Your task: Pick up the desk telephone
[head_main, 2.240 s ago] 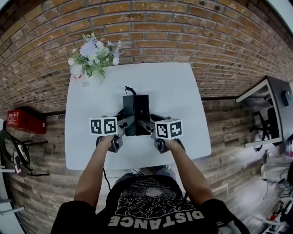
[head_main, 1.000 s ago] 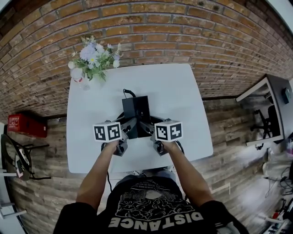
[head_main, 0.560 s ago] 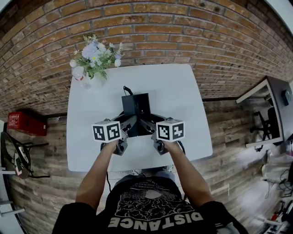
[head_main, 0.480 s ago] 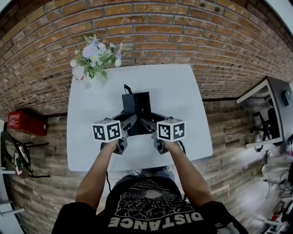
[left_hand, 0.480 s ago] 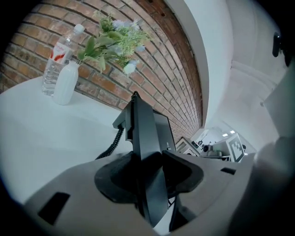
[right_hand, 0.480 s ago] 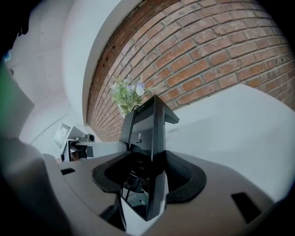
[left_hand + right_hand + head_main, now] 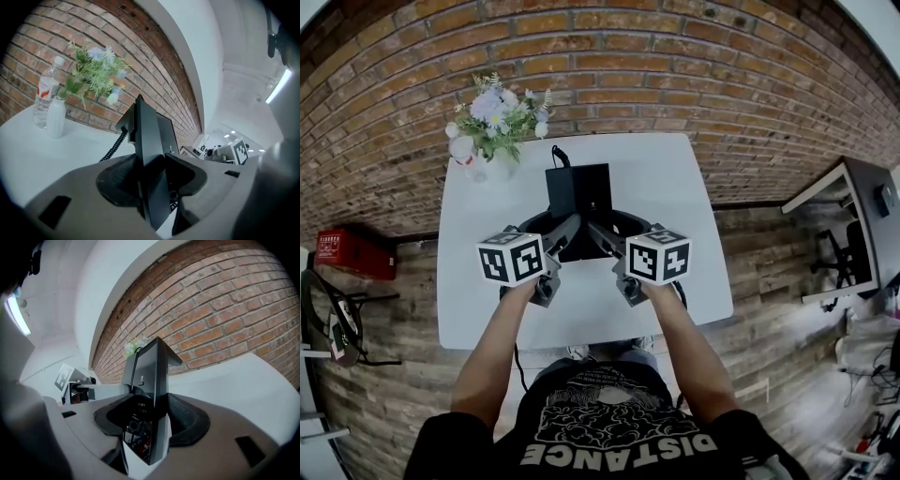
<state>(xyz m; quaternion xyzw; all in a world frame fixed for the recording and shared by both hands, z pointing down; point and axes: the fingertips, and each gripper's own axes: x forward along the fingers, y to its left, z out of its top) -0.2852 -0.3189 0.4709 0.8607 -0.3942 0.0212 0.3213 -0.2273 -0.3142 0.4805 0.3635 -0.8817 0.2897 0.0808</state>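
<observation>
Gripping phone at both edges: left gripper jaws pinch its left side, right gripper jaws pinch its right. Phone held tilted above white table, near flowers, cord hanging.

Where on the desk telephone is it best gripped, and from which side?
Its thin left and right edges, one claw from each side: the telephone is a wide flat slab. The left claw and right claw pinch it there now.

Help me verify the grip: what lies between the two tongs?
The desk telephone, each side clamped by left tongs and right tongs, seen in head view.
</observation>
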